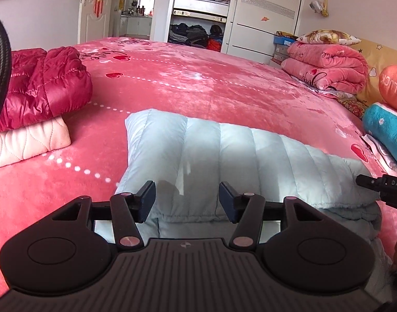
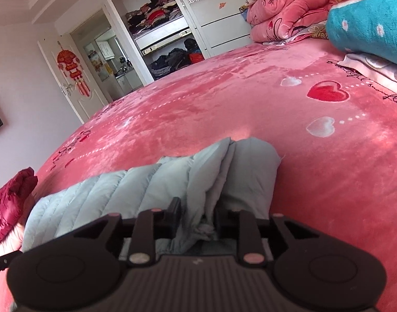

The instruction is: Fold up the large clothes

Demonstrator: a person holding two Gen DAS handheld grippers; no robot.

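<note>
The left gripper point(image 1: 187, 199) hung released over the jacket point(image 1: 224, 153); the right gripper point(image 2: 196, 218) straddled its bunched edge, whether clamped I could not tell. The jacket lay folded on the bed point(image 1: 224, 83). Likely next: stacking it onto the pile point(image 1: 37, 104).

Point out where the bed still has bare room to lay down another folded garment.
The widest free patch is the pink bedspread beyond the pale blue jacket, between the red jacket stacked on a white quilted piece and the rolled pink blanket. A narrower strip runs between the blue jacket and that stack. The pillow side, by the teal pillow, is crowded.
</note>
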